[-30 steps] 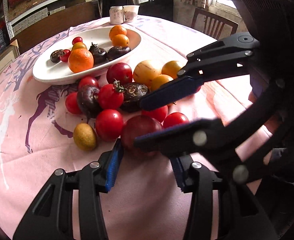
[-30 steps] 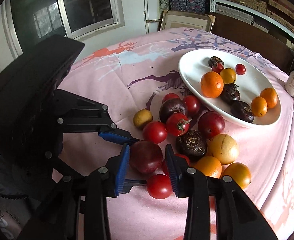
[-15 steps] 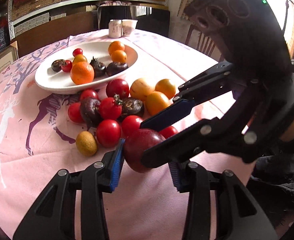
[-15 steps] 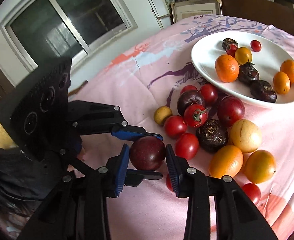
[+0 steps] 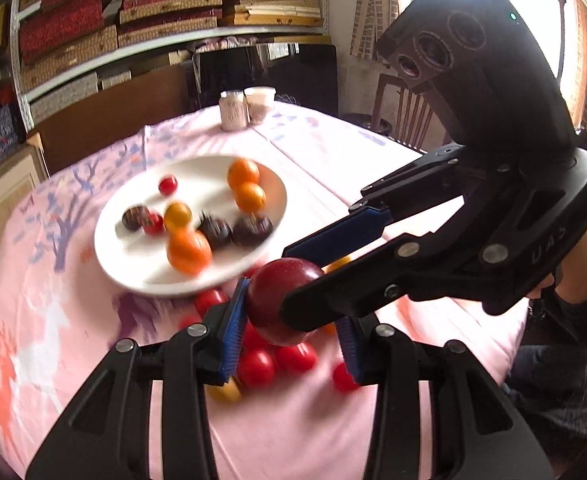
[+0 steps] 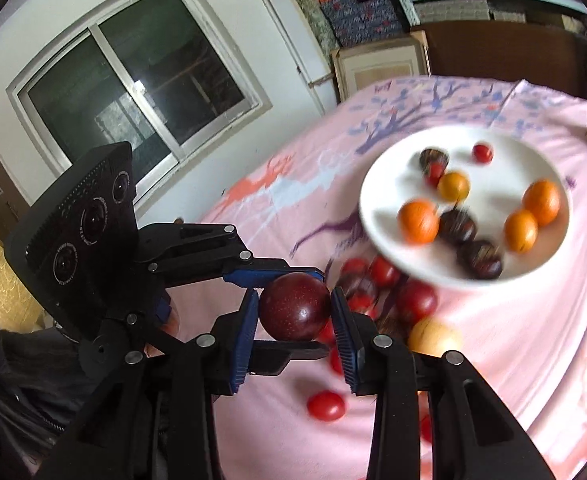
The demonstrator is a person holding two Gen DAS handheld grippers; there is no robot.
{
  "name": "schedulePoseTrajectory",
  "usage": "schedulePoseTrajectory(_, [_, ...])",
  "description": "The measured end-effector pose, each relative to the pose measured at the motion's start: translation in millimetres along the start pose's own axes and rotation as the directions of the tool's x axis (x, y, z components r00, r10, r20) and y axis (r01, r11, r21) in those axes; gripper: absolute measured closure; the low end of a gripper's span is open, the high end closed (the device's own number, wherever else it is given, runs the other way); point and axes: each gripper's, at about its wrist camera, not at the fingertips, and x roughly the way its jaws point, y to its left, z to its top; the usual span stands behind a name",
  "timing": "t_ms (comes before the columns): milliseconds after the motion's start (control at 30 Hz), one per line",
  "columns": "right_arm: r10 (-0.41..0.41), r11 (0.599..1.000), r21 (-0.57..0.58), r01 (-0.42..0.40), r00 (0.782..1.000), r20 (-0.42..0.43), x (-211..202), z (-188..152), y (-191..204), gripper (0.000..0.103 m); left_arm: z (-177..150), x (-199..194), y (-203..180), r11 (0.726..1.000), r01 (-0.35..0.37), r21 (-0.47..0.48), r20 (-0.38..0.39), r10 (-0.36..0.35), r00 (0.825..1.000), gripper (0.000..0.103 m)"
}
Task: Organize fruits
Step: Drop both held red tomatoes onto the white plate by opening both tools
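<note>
Both tools, L (image 5: 289, 330) & R (image 6: 295, 316), were clamped on one plum (image 6: 294, 306), held above the tabletop (image 6: 513, 360) w/ plate (image 6: 389, 184) beyond.

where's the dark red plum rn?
Dark red plum is in the air, pinched by both the right gripper and left gripper, short of the white oval plate.

A round table (image 5: 313, 152) is covered by a pink cloth (image 6: 513, 340) printed with trees and deer. Behind it, shelves (image 5: 165, 36) are stacked with flat boxes, and a dark wooden cabinet (image 5: 109, 116) is set below them. A wooden chair (image 5: 405, 112) is placed beside a bright curtained window (image 5: 377, 12). A dark sliding window (image 6: 133, 84) is set in a white wall (image 6: 277, 28).
</note>
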Motion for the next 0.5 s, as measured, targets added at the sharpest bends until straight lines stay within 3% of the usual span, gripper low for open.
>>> schedulePoseTrajectory(133, [-0.054, 0.998, 0.018, 0.054, 0.998, 0.02, 2, 35, -28, 0.066, 36, 26, 29, 1.0, -0.006, 0.005, -0.014, 0.006, 1.0, 0.061])
schedulePoseTrajectory(200, [-0.097, 0.994, 0.055, 0.095, 0.995, 0.024, 11, 48, -48, 0.066, 49, 51, 49, 1.0, -0.026, -0.016, -0.039, 0.025, 0.999, 0.046])
schedulePoseTrajectory(233, [-0.129, 0.989, 0.077, 0.126, 0.991, 0.033, 15, 53, -58, 0.064, 53, 63, 59, 0.999, -0.041, -0.034, -0.061, 0.039, 0.997, 0.029])
schedulePoseTrajectory(267, [-0.166, 0.981, 0.108, 0.16, 0.985, 0.055, 17, 57, -70, 0.063, 55, 72, 69, 0.996, -0.066, -0.057, -0.076, 0.061, 0.995, 0.026])
schedulePoseTrajectory(367, [-0.209, 0.965, 0.19, 0.183, 0.97, 0.127, 11, 58, -91, 0.044, 50, 87, 93, 0.987, -0.08, -0.136, -0.126, 0.063, 0.99, 0.026])
schedulePoseTrajectory(500, [-0.198, 0.958, 0.245, 0.151, 0.963, 0.181, -4, 34, -93, 0.043, 24, 63, 100, 0.979, -0.067, -0.195, -0.108, 0.047, 0.993, 0.026])
